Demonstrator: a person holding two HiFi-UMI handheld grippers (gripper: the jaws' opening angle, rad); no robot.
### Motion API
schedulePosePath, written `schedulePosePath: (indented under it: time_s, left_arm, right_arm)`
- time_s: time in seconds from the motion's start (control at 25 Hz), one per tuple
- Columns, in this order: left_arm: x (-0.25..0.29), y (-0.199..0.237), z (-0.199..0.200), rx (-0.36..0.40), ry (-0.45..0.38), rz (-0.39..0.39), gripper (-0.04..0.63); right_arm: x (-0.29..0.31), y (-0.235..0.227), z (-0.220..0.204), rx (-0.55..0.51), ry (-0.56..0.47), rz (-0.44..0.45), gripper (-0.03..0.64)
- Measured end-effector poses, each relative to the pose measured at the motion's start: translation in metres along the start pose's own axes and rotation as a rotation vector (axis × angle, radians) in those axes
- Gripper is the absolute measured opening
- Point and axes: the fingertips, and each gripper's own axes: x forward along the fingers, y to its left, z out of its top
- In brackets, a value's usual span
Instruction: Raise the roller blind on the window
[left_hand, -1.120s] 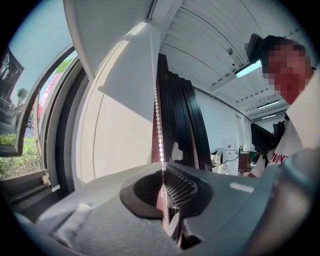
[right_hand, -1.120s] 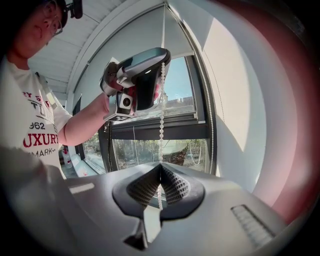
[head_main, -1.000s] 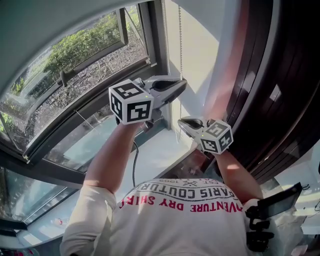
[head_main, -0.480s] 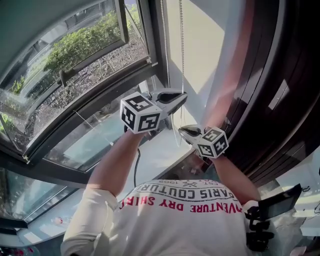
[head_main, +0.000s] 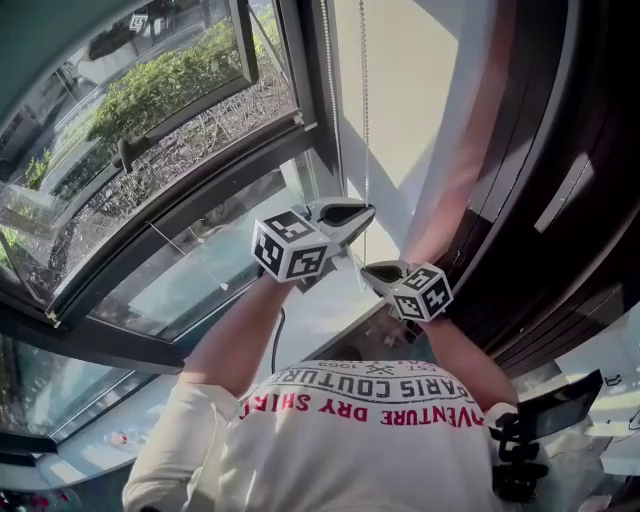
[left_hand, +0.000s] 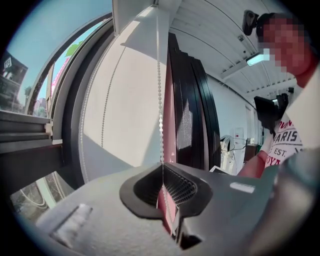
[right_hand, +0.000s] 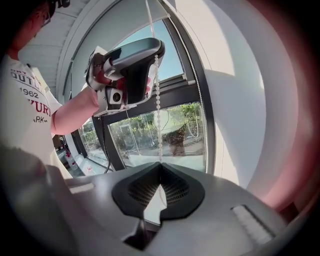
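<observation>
Pull in progress: the roller blind's white bead chain (head_main: 363, 120) drops down the centre top of the head view, against a cream wall (head_main: 400, 90) beside the dark-framed window (head_main: 300, 120). What appears to be the pale blind (left_hand: 135, 15) shows at the top of the left gripper view. The left gripper (head_main: 366, 212) is clamped on one strand. The right gripper (head_main: 366, 268) is pinched on the same strand just below. The next move likely calls for one gripper to let go and re-grip higher while the other holds tension.

Open gap between window frame (head_main: 300, 70) and dark panels (head_main: 560, 150), bead chain (head_main: 364, 100) hanging through it
</observation>
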Motion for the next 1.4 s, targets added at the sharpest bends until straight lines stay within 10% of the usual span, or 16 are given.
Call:
schedulePosePath:
  time_s: [0.88, 1.4]
  left_arm:
    - [0.022, -0.002, -0.055, -0.025, 0.085, 0.012, 0.009]
    - [0.017, -0.005, -0.060, -0.030, 0.077, 0.007, 0.008]
  right_arm:
    - [0.002, -0.027, -0.046, -0.024, 0.136, -0.052, 0.013]
    - [-0.094, -0.019, 0.147, -0.114, -0.268, -0.037, 0.098]
